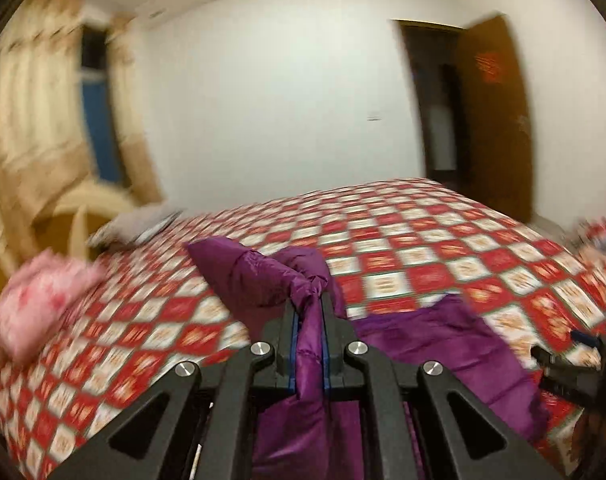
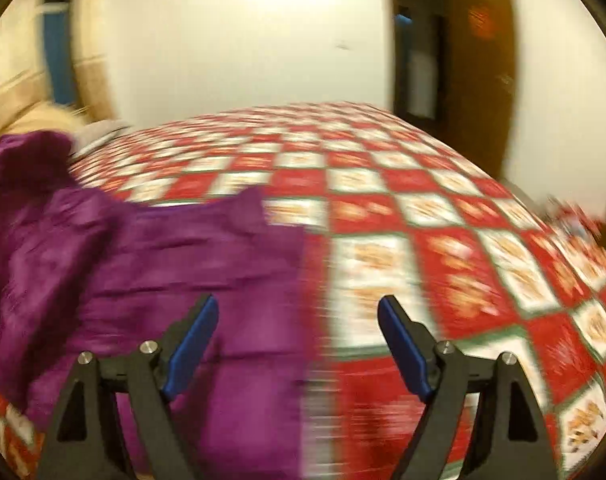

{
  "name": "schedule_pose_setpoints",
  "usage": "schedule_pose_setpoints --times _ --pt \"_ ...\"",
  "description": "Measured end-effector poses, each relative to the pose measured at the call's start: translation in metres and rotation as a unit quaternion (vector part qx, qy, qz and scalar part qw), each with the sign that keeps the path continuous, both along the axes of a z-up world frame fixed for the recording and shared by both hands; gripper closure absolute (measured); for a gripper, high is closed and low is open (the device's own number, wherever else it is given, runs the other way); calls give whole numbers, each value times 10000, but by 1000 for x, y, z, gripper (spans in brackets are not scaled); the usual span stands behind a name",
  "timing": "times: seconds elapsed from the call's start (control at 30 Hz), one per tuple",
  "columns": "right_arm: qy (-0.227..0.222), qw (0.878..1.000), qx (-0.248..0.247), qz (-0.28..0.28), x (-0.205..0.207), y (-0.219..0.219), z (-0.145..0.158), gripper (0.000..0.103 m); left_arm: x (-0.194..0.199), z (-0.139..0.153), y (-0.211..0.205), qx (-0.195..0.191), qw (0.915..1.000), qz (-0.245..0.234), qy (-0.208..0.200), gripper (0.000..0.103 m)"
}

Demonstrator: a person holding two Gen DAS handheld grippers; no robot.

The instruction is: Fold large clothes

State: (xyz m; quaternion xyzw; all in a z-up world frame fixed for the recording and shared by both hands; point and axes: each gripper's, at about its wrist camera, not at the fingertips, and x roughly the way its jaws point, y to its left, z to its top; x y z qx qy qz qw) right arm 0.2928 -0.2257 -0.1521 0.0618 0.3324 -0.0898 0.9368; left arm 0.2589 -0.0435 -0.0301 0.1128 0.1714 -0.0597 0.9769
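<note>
Purple jacket (image 1: 443, 344) lies on the near part of a bed (image 1: 423, 232) covered in a red-and-white checked spread; its shiny quilted fabric spreads over the near left of the spread in the right wrist view (image 2: 175, 248). No brand, label or readable writing shows on it; the pictures are blurred. The left gripper (image 1: 308, 300) is clamped tight on a bunched fold of the jacket, which rises between its blue pads and hangs raised off the bed, a puffed part standing just left of the tips and the rest trailing down to the near right. The right gripper (image 2: 297, 312) stands wide apart with nothing between its fingers; it hovers over the jacket's right edge, its left finger above purple cloth and its right finger above bare spread. A pink pillow (image 1: 43, 304) sits at the near left edge of the bed, and a grey cloth (image 1: 135, 228) lies at its far left. Beyond the bed stand a white wall (image 1: 283, 92), a curtain (image 1: 35, 112) at the left and a brown door (image 1: 491, 112) at the far right.
</note>
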Motion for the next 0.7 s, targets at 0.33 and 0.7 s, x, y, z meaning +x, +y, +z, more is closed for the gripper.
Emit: schedule_pose_setpoints --times 0.33,0.7 --pt "-50 9949 279 -969 -40 -98 4 19 -33 -121 -176 1902 9627 -1831 584 95" --pt "-205 9975 38 -670 -26 -90 33 19 -93 -64 -163 1972 9617 -1833 -513 7"
